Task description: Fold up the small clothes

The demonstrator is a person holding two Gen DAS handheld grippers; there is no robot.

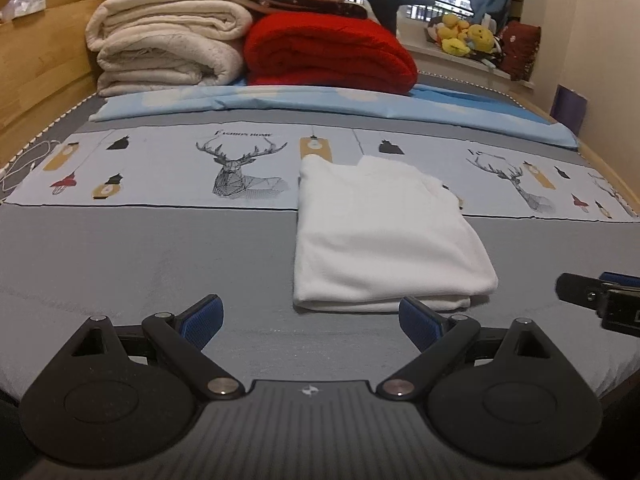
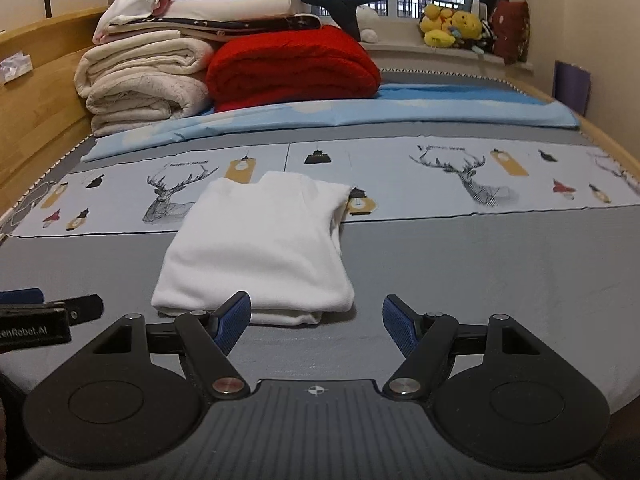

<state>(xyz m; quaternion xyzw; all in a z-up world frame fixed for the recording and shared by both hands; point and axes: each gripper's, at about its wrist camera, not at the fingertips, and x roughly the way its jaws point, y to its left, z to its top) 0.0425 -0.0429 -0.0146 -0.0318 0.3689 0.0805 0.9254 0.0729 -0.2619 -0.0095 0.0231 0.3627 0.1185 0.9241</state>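
White folded garment (image 1: 384,236) flat on my grey bed sheet (image 1: 160,264); left gripper (image 1: 310,326) wide, empty; right gripper (image 2: 316,322) wide, empty, both just short of it

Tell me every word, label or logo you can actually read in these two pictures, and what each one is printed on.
"enRobot.AI": white lettering, its start cut off by the picture's edge, on the left gripper seen from the right wrist camera.
"Fashion home", roughly: small print above the deer drawing on the printed bedsheet; the letters are blurry, so this is a best reading.
The same caption above the other deer: too blurred to read.
A small emblem without letters on the right gripper.
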